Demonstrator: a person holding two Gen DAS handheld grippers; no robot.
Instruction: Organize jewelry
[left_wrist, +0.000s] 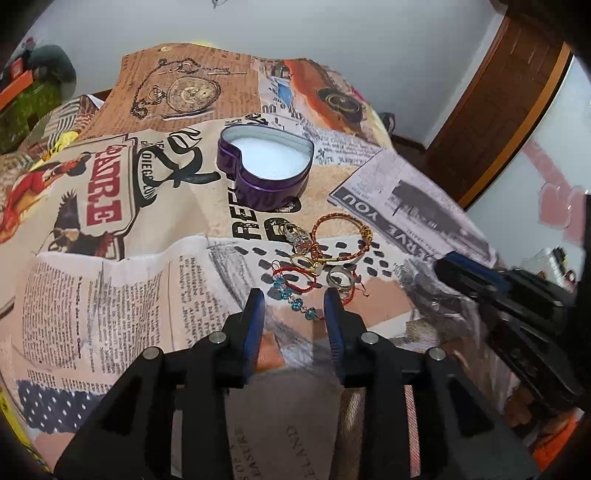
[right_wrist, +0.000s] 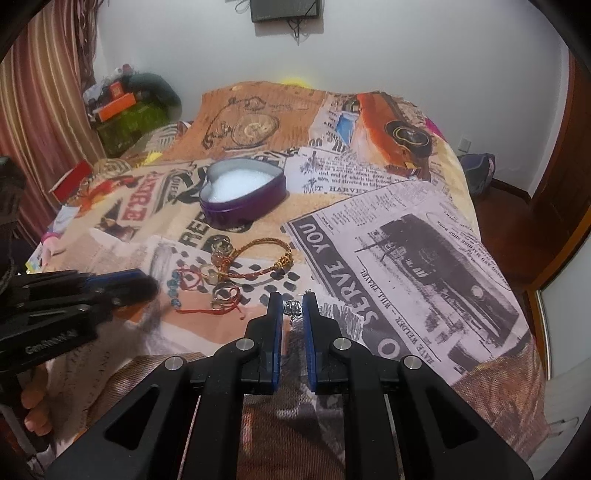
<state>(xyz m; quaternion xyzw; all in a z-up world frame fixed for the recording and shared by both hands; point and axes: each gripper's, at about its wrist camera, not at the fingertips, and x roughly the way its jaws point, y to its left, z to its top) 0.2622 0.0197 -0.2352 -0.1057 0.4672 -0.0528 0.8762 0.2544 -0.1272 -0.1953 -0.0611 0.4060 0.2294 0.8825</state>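
Right gripper (right_wrist: 293, 306) pinching a small silver ring (right_wrist: 291, 308), left gripper (left_wrist: 294, 301) parted, empty, over blue-beaded red string bracelet (left_wrist: 295, 295), purple heart tin (left_wrist: 266, 166) far, white-lined

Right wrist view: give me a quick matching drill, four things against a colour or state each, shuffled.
Things:
1. heart-shaped tin
2. braided bracelet
3. right gripper
4. left gripper

States:
a. fingers apart, nothing pinched
b. purple, lid off, white inside
c. shut on a small silver ring
d. gold and red, lying on the printed cloth

Pairs: 1-b, 2-d, 3-c, 4-a
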